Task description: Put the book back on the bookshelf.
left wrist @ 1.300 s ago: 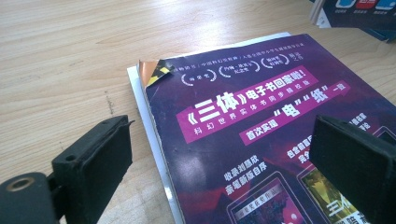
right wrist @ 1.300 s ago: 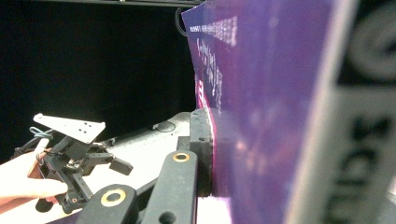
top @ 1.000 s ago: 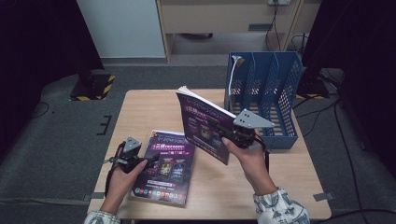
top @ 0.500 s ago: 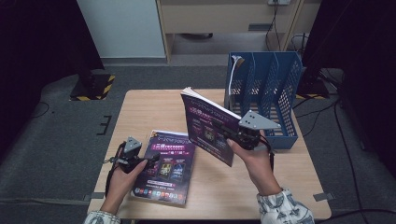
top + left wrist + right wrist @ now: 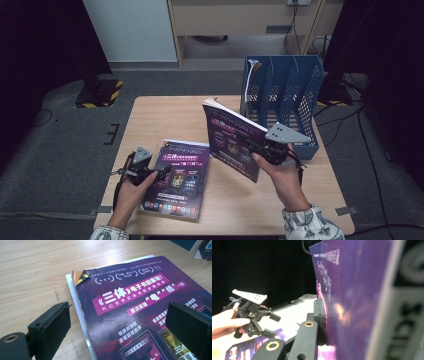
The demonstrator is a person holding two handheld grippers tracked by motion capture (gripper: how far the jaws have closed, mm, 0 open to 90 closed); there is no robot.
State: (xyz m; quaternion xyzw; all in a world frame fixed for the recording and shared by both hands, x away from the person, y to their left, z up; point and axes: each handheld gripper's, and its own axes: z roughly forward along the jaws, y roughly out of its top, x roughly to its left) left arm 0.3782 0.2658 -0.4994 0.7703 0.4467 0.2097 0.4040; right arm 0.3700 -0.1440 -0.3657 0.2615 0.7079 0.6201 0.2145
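Held magazine [image 5: 231,141]: purple cover, raised off the table [image 5: 165,117], standing on edge and tilted, just left of the blue file rack [image 5: 280,95]. Right gripper [image 5: 250,146] pinches it at its lower right part; in the right gripper view one black jaw presses flat against the cover [image 5: 352,302], the other jaw hidden behind the pages.

Rack stands at the table's far right corner. Leftmost slot holds something white-edged [image 5: 254,67], probably another magazine; too small to be sure.

Second magazine [image 5: 177,177] lies flat near the front edge. Left gripper [image 5: 162,172] hovers at its left margin, jaws spread wide, pinching nothing.
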